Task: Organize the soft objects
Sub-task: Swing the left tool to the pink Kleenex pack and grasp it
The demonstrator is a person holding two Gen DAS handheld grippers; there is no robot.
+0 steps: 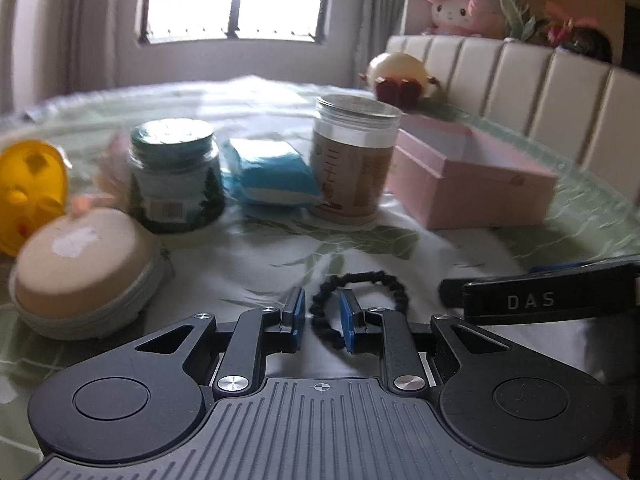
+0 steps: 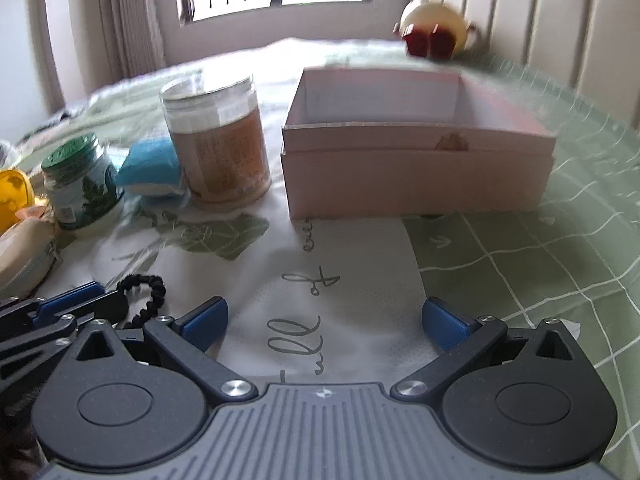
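Left gripper (image 1: 323,314) narrow around the black hair tie (image 1: 360,304), grip unclear; right gripper (image 2: 324,322) gapes empty
Jars (image 1: 356,160) crowd the pink box (image 2: 416,168) on a green-checked cloth (image 2: 540,280), window behind

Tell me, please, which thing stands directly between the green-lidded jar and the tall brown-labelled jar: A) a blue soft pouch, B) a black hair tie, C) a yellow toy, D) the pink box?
A: the blue soft pouch lies between the green-lidded jar and the tall brown-labelled jar.
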